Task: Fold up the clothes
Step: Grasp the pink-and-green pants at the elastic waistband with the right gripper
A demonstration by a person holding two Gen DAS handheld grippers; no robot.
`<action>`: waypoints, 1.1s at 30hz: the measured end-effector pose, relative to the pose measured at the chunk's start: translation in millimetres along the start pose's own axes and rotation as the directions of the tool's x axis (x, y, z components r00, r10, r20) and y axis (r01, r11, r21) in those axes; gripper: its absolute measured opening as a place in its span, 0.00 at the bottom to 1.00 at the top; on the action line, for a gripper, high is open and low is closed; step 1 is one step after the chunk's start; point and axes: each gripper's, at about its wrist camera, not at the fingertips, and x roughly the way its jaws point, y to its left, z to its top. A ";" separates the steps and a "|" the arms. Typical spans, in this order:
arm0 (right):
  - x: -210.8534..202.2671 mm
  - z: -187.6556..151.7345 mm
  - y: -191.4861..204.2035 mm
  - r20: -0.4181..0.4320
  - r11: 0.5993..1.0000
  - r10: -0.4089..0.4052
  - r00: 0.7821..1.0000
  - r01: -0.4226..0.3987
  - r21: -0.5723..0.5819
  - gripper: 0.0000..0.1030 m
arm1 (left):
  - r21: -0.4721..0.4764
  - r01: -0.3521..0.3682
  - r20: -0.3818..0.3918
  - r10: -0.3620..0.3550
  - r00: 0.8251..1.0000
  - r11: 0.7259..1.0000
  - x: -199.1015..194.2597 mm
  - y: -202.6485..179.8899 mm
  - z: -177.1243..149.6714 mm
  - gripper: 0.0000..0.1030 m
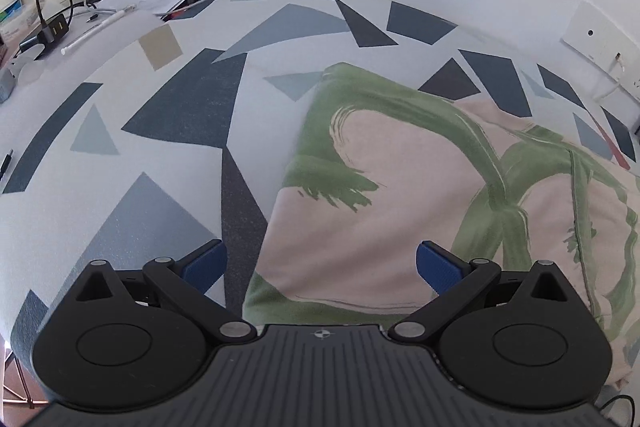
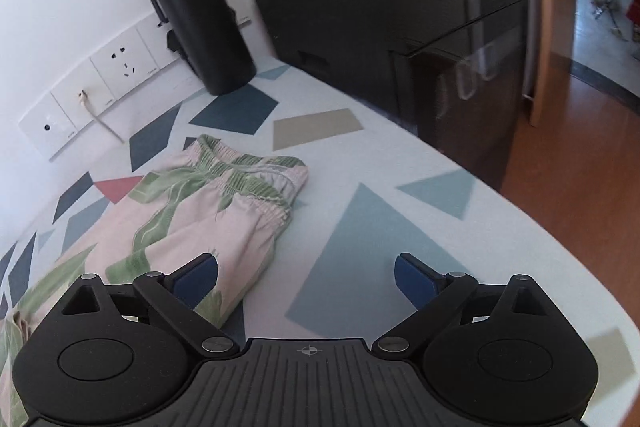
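Note:
A pink garment with green leaf print (image 1: 420, 179) lies flat on a table covered in a white cloth with blue and grey triangles (image 1: 160, 115). My left gripper (image 1: 322, 269) hovers open over the garment's near left edge, nothing between its blue pads. In the right wrist view the same garment (image 2: 208, 203) shows its gathered elastic waistband (image 2: 256, 179) at the far end. My right gripper (image 2: 306, 281) stands open above the cloth, its left pad over the garment's near right edge, its right pad over bare cloth. Neither gripper holds anything.
A black flask (image 2: 196, 15) and a large black appliance (image 2: 392, 19) stand at the far side of the table by wall sockets (image 2: 120, 67). Cables, a charger (image 1: 48, 31) and papers clutter the far left corner. The table edge (image 2: 560, 247) drops to a wooden floor at right.

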 end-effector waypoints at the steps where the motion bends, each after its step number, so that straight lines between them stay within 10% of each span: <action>1: 5.0 1.0 1.2 0.012 1.000 0.022 1.000 -0.022 0.002 0.99 | 0.006 -0.011 -0.007 0.011 1.000 1.000 1.3 -4.0 -0.6 1.00; 7: 35.2 7.8 28.0 0.031 0.981 0.119 0.992 -0.112 -0.157 0.95 | 0.038 -0.091 -0.052 0.093 0.994 0.995 13.0 -28.1 -12.7 1.00; 13: 50.2 17.1 30.5 0.103 0.979 0.081 0.991 -0.060 -0.193 0.31 | 0.037 -0.119 -0.019 0.120 0.993 0.992 12.1 -43.0 -20.0 1.00; 16: 54.9 25.1 7.3 0.094 0.987 0.143 0.985 -0.135 -0.087 0.26 | 0.020 -0.119 -0.011 0.119 0.993 0.993 11.2 -49.3 -24.2 1.00; 24: 40.2 30.8 -34.0 0.025 0.958 0.253 0.967 -0.254 0.133 0.45 | 0.015 -0.122 0.024 0.121 0.992 0.992 4.5 -59.1 -39.9 1.00; 33: 38.2 20.7 -10.2 0.040 0.972 0.236 0.971 -0.235 -0.025 0.68 | 0.018 -0.116 0.027 0.115 0.993 0.993 5.6 -57.3 -41.1 1.00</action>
